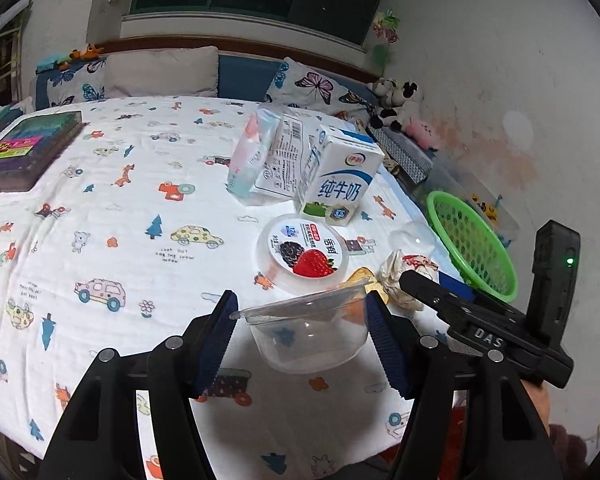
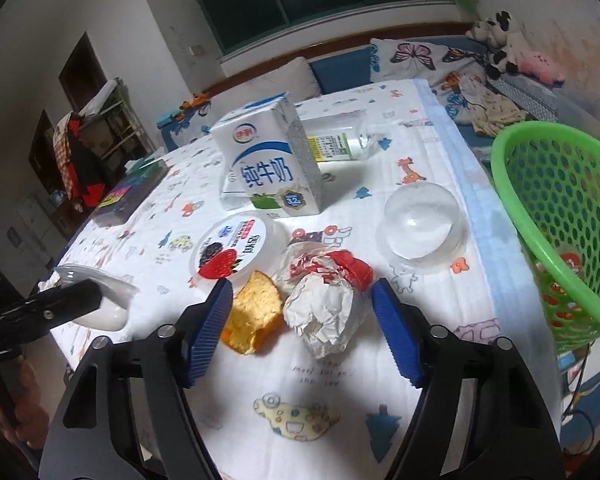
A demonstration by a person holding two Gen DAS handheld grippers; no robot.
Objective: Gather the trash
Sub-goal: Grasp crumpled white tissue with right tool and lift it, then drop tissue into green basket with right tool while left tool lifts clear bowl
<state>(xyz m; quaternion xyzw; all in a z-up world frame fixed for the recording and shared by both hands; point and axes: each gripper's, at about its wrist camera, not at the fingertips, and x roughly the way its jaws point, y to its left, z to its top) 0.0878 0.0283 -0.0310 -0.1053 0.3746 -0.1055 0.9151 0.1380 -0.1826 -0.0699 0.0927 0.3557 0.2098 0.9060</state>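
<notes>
one clear plastic cup (image 1: 309, 334) sits between the left tongs (image 1: 300, 312), above the bed (image 1: 100, 208).
right tongs (image 2: 302, 300) gape around one crumpled wrapper (image 2: 326, 308); one yogurt tub (image 2: 230, 252), one milk carton (image 2: 270, 164), one green basket (image 2: 540, 216) nearby.

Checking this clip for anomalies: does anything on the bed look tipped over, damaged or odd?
Yes. A clear plastic bottle lies on its side behind the upright milk carton, and a clear cup sits upside down near the green basket. The remaining items look like ordinary crumpled trash.
</notes>
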